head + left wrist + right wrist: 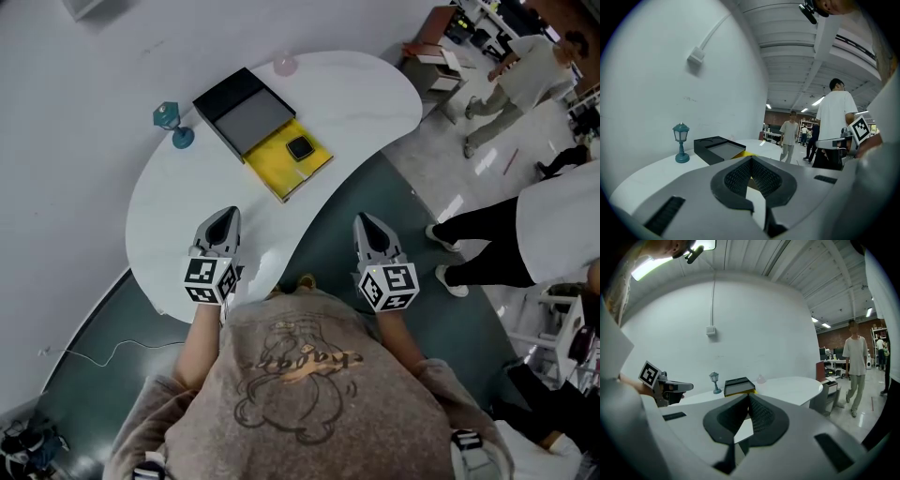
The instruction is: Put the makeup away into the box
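Observation:
A black box (242, 110) lies open on the white table (356, 94), with a yellow tray part (277, 165) beside it. A small black makeup compact (300, 147) rests on the yellow part. My left gripper (225, 214) hovers over the table's near edge, well short of the box, with its jaws shut and nothing between them. In the left gripper view, the box (717, 149) shows beyond the closed tips of the left gripper (751, 159). My right gripper (365, 219) hangs off the table's edge, over the floor. Its tips (749, 396) meet, empty, and point toward the box (738, 386).
A teal miniature lamp (173, 124) stands left of the box, and a small pink object (285, 65) sits at the table's far edge. The wall runs close behind the table. People stand on the floor to the right (525, 66), one close by (534, 234).

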`<state>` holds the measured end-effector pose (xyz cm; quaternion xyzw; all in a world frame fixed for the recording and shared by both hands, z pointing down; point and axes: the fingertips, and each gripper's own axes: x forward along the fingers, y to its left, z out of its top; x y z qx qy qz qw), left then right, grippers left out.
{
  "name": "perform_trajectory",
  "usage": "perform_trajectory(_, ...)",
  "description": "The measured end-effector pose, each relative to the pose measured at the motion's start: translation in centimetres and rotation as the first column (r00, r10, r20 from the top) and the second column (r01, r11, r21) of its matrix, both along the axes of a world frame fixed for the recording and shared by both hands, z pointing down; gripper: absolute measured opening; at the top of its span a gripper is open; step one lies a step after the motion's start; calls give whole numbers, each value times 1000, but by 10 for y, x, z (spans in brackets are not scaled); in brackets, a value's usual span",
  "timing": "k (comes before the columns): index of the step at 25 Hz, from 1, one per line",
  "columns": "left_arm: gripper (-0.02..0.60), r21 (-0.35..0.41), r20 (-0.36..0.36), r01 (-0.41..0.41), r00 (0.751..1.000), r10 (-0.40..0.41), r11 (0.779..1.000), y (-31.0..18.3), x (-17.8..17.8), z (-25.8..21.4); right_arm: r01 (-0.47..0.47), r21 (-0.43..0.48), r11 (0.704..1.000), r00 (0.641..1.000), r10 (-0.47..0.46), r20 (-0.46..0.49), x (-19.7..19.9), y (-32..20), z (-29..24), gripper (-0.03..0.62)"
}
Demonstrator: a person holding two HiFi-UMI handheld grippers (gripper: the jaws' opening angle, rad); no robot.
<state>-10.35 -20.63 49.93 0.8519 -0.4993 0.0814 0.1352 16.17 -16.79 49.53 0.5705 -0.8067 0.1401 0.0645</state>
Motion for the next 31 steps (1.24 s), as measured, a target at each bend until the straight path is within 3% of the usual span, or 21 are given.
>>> perform_trajectory(31, 20, -28, -39, 22, 999, -23, 999, -8, 6, -4, -5, 10, 1000, 1000, 5, 13, -1, -7, 1, 0)
